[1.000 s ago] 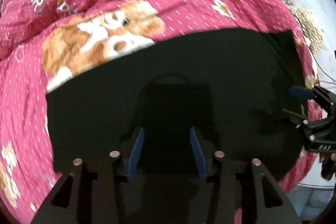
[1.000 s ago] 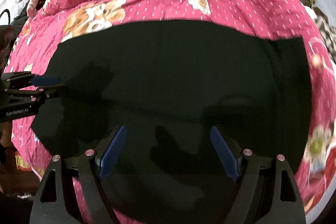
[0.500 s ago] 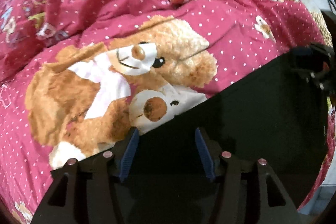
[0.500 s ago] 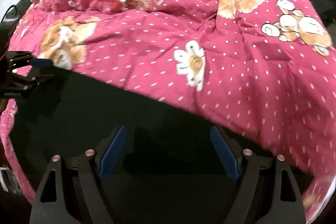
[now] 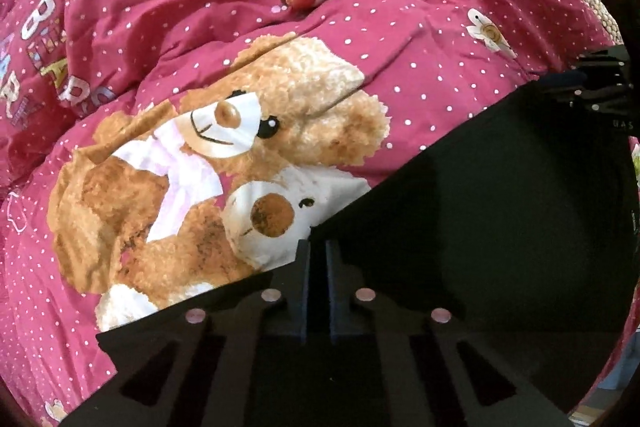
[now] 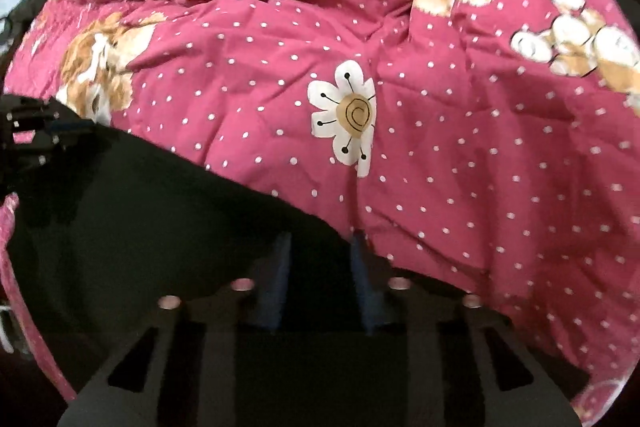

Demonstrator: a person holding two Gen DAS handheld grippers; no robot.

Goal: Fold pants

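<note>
Your left gripper (image 5: 317, 255) has just closed: its jaws stand nearly together, clamped on the far edge of the flat black fabric pants (image 5: 480, 219) where that edge meets the printed bear. Your right gripper (image 6: 320, 247) has also just been closing; its blue-padded fingers (image 6: 280, 267) stand narrowed with the far edge of the pants (image 6: 140, 211) between them, but the blurred frame does not settle whether the pads press on the cloth.

Note the pants' position: they lie spread on the crimson quilted bedspread with white dots (image 5: 160, 7), filling the near part of both views.

Observe the surroundings. Just beyond your left gripper lies the large printed brown teddy bear (image 5: 240, 155). Beyond your right gripper lies a printed white flower with a tan spiral centre (image 6: 346, 115). Creases cross the bedspread past both edges. Each gripper shows at the side margin of the other's view, along the same pants edge. Nothing lies on top of the pants.
</note>
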